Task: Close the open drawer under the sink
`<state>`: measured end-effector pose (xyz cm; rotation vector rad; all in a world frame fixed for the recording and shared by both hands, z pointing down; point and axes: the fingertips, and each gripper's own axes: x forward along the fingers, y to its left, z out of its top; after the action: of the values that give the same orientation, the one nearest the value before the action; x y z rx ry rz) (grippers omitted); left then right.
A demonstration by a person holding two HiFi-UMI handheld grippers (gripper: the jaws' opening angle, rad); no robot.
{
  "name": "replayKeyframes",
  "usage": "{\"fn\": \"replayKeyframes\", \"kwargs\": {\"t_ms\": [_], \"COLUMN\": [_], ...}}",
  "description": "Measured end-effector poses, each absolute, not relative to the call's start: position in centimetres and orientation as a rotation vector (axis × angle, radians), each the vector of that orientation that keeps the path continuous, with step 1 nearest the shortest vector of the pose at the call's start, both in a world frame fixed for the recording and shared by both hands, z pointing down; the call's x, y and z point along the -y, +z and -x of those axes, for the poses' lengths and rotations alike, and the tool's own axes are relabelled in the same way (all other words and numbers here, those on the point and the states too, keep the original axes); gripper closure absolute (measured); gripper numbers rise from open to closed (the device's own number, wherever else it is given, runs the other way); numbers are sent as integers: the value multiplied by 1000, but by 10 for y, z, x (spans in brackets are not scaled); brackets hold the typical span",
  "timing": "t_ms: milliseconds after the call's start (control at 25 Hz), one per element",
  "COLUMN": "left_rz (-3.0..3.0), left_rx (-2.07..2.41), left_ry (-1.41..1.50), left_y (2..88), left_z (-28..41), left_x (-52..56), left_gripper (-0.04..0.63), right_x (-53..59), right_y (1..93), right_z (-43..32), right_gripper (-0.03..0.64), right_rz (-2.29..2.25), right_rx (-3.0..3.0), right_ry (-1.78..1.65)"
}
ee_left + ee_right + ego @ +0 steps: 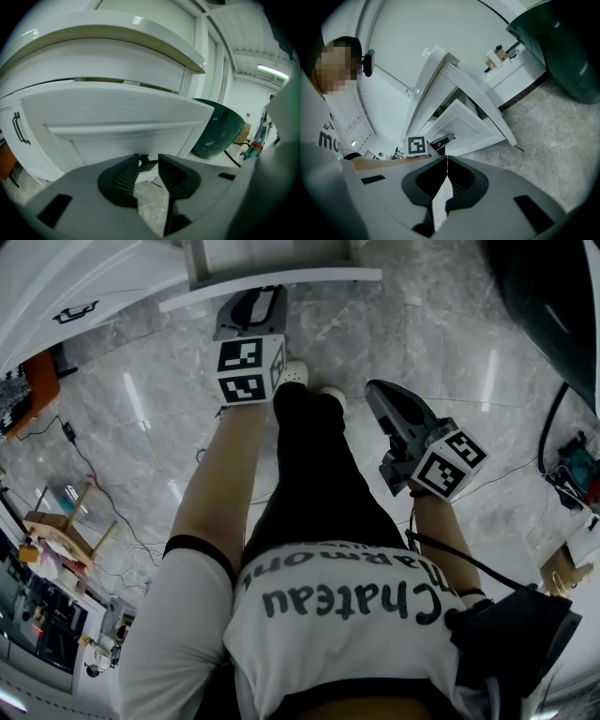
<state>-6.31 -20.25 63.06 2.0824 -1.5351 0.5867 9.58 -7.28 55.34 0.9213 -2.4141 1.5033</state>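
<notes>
The white drawer front (122, 117) stands out from the cabinet, under the curved white countertop (117, 33). In the head view the drawer's front edge (272, 279) lies at the top. My left gripper (249, 304) points at it from just below. Its jaws (149, 161) are a little apart with nothing between them, close to the panel's lower edge; I cannot tell whether they touch it. My right gripper (382, 397) hangs to the right over the floor, jaws (447, 159) shut and empty. From there I see the open drawer (464, 122) side-on.
A dark green bin (215, 131) stands on the marble floor right of the cabinet. A cabinet door with a black handle (18, 129) is to the left. A wooden stool (66, 521) and cables (80, 456) lie at the left, more cables (548, 442) at the right.
</notes>
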Motion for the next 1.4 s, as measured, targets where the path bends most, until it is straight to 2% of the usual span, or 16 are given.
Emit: {"fn": "replayKeyframes", "kwargs": {"t_ms": [1400], "left_rz": [-2087], "left_rx": [1454], "left_ry": [543], "left_y": [624], "left_z": [80], "left_x": [278], "left_gripper": [471], "right_x": [105], "right_y": [542], "right_z": [-81], "right_gripper": [604], "right_rz": [-965], "right_rx": [2403], "right_ry": [1525]}}
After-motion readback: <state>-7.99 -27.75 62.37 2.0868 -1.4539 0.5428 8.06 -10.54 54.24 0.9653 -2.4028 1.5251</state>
